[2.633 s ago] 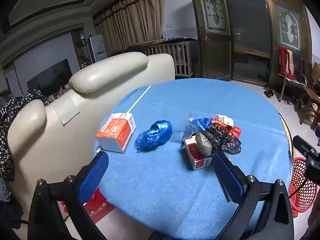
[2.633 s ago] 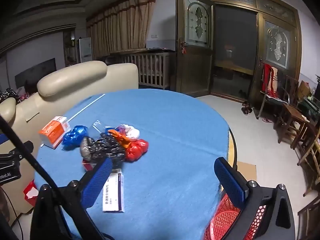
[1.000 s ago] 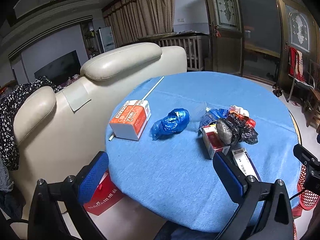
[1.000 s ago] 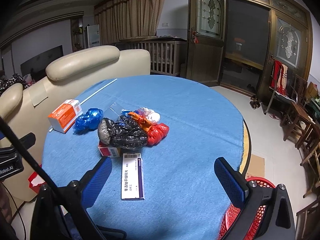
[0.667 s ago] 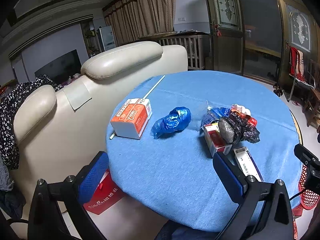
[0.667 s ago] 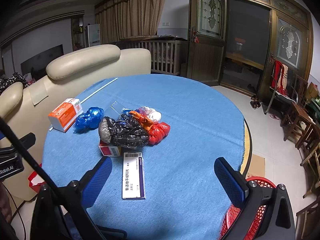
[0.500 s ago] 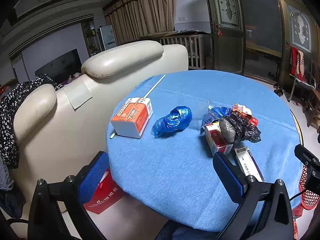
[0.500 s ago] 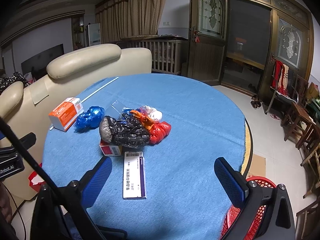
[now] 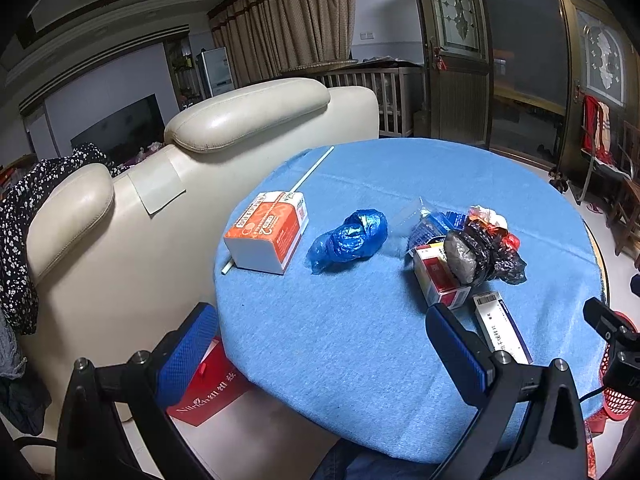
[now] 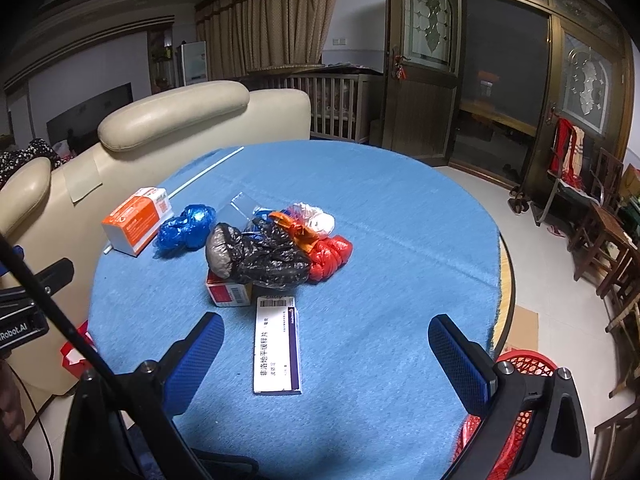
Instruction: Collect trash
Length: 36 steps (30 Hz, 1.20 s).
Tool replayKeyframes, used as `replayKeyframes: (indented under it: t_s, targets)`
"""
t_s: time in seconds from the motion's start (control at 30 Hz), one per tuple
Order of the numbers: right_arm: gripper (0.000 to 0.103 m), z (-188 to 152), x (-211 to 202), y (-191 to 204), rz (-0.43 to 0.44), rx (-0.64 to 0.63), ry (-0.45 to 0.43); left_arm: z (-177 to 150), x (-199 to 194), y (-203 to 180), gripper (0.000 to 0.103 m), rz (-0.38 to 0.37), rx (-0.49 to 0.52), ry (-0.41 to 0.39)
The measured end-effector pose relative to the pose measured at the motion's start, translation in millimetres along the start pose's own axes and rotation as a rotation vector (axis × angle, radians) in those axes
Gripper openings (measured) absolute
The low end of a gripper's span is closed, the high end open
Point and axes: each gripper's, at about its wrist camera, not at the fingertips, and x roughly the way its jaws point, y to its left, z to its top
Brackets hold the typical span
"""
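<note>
Trash lies on a round blue table (image 9: 400,340) (image 10: 400,240): an orange-and-white box (image 9: 266,234) (image 10: 136,222), a crumpled blue bag (image 9: 350,238) (image 10: 184,230), a black bag (image 9: 480,254) (image 10: 260,258), a red box (image 9: 438,278) (image 10: 228,292), a red bag (image 10: 330,254), a flat white-and-purple box (image 9: 500,326) (image 10: 276,344). My left gripper (image 9: 320,354) is open and empty over the near table edge. My right gripper (image 10: 328,364) is open and empty, just above the flat box.
A red mesh basket (image 10: 524,364) (image 9: 618,396) stands on the floor at the table's right. A cream leather sofa (image 9: 160,200) backs against the table's left. A long white stick (image 9: 316,166) lies at the far left edge. Chairs stand far right.
Both grippers have pulled back and up from the table, so more of it shows. In the last half second they drifted only slightly. The trash has not moved.
</note>
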Motion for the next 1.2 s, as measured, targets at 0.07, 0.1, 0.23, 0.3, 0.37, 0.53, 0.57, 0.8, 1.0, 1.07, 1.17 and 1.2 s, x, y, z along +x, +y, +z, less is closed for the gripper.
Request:
replayKeyframes:
  t_s: [0.07, 0.1, 0.23, 0.3, 0.37, 0.53, 0.57, 0.8, 1.0, 1.07, 1.17, 1.2]
  targets:
    - [0.103, -1, 3, 0, 0.009, 0.007, 0.010, 0, 1, 0, 0.103, 0.000, 0.000, 0.002]
    - [0.103, -1, 4, 0, 0.016, 0.010, 0.016, 0, 1, 0, 0.103, -0.001, 0.000, 0.002]
    - [0.103, -2, 9, 0, 0.024, 0.016, 0.028, 0, 4, 1, 0.103, -0.001, -0.001, 0.007]
    - [0.103, -3, 11, 1, 0.028, 0.019, 0.032, -1, 5, 2, 0.103, -0.002, -0.001, 0.011]
    - [0.103, -3, 12, 1, 0.029, 0.019, 0.036, -1, 6, 2, 0.103, 0.000, 0.000, 0.014]
    - [0.103, -5, 19, 2, 0.035, 0.015, 0.053, -3, 12, 4, 0.103, 0.001, -0.001, 0.026]
    - [0.103, -6, 23, 2, 0.038, 0.014, 0.062, -3, 14, 5, 0.103, 0.001, -0.003, 0.031]
    - [0.099, -16, 67, 9, 0.107, 0.015, 0.168, -5, 40, 15, 0.103, -0.012, -0.017, 0.104]
    - [0.067, -30, 133, 24, 0.162, -0.011, 0.310, 8, 64, 12, 0.103, -0.108, -0.019, 0.183]
    - [0.058, -35, 148, 27, 0.178, -0.002, 0.332, 14, 68, 6, 0.103, -0.145, -0.017, 0.195]
    - [0.049, -37, 147, 32, 0.168, -0.032, 0.299, 29, 75, -10, 0.103, -0.218, -0.005, 0.196]
    - [0.049, -39, 144, 30, 0.185, -0.017, 0.301, 33, 77, -16, 0.103, -0.241, 0.002, 0.195]
